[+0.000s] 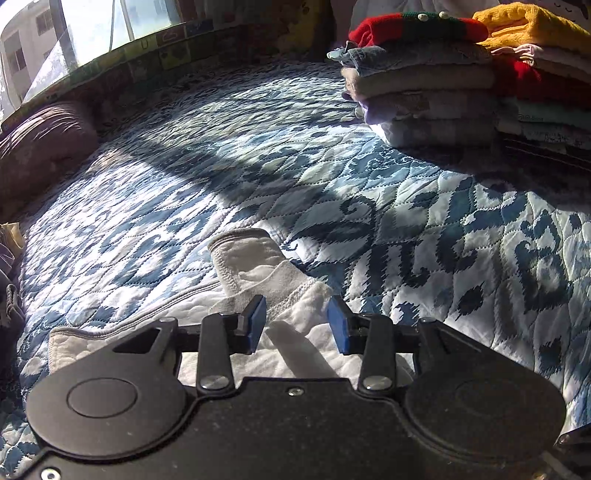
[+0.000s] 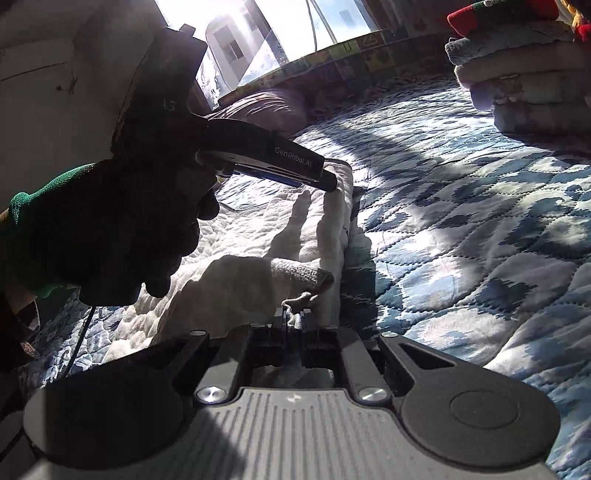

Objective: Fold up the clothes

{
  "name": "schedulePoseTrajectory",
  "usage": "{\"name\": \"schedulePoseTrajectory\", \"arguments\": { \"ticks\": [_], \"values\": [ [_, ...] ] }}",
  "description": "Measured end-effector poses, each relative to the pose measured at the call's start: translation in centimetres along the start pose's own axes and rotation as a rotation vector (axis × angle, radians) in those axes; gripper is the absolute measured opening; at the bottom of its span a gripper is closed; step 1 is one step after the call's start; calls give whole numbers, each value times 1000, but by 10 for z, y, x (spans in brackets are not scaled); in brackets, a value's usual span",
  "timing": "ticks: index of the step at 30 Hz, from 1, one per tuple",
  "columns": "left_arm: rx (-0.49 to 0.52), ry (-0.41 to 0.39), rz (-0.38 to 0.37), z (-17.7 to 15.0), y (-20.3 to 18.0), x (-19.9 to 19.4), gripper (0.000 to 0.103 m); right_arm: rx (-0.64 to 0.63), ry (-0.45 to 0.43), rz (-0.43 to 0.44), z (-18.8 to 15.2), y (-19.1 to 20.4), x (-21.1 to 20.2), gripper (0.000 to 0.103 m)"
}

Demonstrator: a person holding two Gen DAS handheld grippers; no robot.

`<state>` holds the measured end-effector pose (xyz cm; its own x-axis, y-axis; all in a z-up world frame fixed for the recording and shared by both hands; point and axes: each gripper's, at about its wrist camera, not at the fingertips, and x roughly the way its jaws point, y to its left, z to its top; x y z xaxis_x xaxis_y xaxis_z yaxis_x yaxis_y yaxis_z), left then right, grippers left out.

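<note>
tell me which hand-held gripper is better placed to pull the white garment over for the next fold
Right. The right hand-held gripper is already shut on the white garment; the left hand-held gripper is open above it.

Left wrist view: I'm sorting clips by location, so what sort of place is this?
Likely a bedroom: a quilted bedspread, a pillow under a window, and a stack of folded clothes.

Bedroom — quilted bedspread (image 1: 406, 206), pillow (image 1: 40, 140)

black tool (image 1: 296, 321) bodies, blue pads (image 1: 258, 321); dark glove (image 2: 122, 225), green cuff (image 2: 44, 188).
</note>
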<state>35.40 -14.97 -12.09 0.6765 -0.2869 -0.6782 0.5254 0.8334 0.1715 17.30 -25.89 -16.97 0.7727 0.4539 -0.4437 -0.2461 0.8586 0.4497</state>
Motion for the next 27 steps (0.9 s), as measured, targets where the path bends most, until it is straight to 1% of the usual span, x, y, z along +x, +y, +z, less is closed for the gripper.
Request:
{"name": "schedulePoseTrajectory", "arguments": {
  "ticks": [2,3,5,6,9,12,14,16,20,23,24,27],
  "values": [
    [-6,41,15,-5,4,15,42,-2,1,1,0,-1,1,9],
    [-10,62,23,-7,6,23,47,-1,1,1,0,-2,1,9],
    [-16,103,38,-12,10,38,51,3,1,6,0,-4,0,9],
    [-32,101,34,-13,5,37,53,2,1,8,0,-4,0,9],
    [-128,97,-11,-19,20,35,55,-8,-1,9,0,-4,0,9],
    [-171,59,-7,-13,26,12,55,-10,-20,14,1,-3,-4,9],
    [-199,33,-3,-9,30,-3,53,-29,-50,16,2,1,-11,9],
    [-220,-9,5,-15,32,-24,53,-69,-72,11,2,7,-17,9],
    [-296,-91,28,-43,41,-73,53,-235,-145,-43,0,31,-32,9],
    [-367,-163,45,-70,48,-111,56,-424,-207,-57,-9,58,-44,9],
    [-387,-179,48,-76,49,-119,58,-498,-223,-43,-15,70,-48,9],
    [-489,-232,62,-107,60,-145,60,-650,-228,20,-32,102,-55,9]
  ]
}}
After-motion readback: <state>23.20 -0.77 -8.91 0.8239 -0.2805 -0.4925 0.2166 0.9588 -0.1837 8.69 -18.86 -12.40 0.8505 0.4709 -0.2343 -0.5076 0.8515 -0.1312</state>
